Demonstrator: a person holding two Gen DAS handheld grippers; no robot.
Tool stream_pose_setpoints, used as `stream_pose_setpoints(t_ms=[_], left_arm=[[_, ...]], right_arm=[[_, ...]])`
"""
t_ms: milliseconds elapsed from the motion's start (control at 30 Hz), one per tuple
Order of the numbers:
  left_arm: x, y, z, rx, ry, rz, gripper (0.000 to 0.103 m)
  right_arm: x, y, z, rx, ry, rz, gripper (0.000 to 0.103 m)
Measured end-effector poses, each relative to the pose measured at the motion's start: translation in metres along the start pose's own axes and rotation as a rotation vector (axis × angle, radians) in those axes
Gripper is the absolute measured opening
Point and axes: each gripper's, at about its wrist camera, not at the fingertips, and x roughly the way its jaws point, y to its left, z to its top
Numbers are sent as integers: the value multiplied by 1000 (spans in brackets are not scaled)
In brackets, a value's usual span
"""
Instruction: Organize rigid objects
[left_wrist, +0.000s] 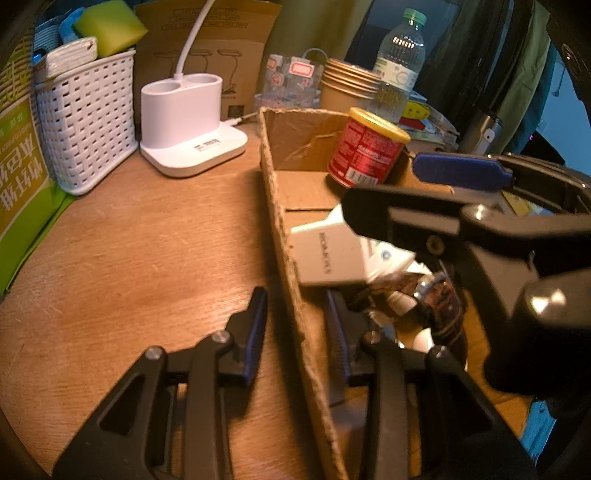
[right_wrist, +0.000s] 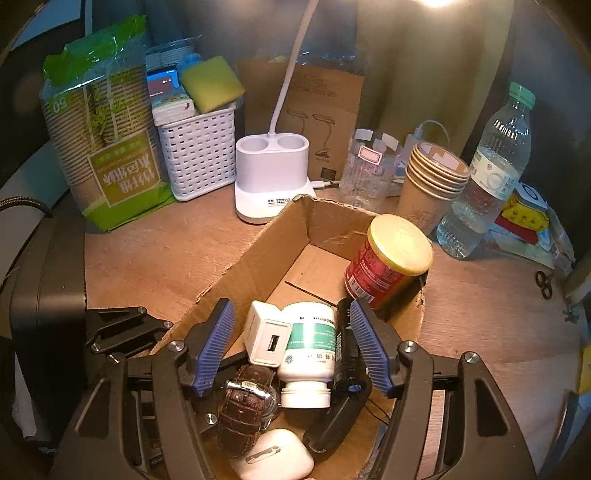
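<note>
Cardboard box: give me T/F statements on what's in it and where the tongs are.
1. The red can stands in the box. True.
2. The right tongs are shut on the pill bottle. False: open, above it.
3. A watch lies in the box. True.
4. The left tongs straddle the box wall. True.
5. The water bottle is in the box. False: it stands on the table.

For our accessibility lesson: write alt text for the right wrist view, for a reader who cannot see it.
The open right gripper hovers over a cardboard box holding a white charger, a pill bottle, a black flashlight, a brown watch, a white earbud case and a red can. A white lamp base stands behind.
</note>
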Motion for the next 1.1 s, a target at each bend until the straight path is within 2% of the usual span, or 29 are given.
stream_pose_setpoints(t_ms=[300, 467, 667, 900, 967, 1100], left_arm=[[0, 0, 0, 0, 0, 1, 37], [-1, 1, 0, -4, -4, 8, 48], [-4, -3, 2, 4, 2, 52, 50], [-31, -7, 7, -1, -36, 65, 54], [-42, -8, 7, -3, -57, 70, 61], [-58, -9, 7, 1, -89, 90, 65]], right_arm=[[-9, -7, -4, 22, -8, -14, 68], [-20, -11, -8, 37, -23, -26, 68], [-38, -18, -16, 50, -42, -50, 68], [-61, -30, -27, 78, -65, -90, 68], [-69, -32, -30, 88, -75, -102, 68], [-82, -32, -36, 96, -92, -120, 68]])
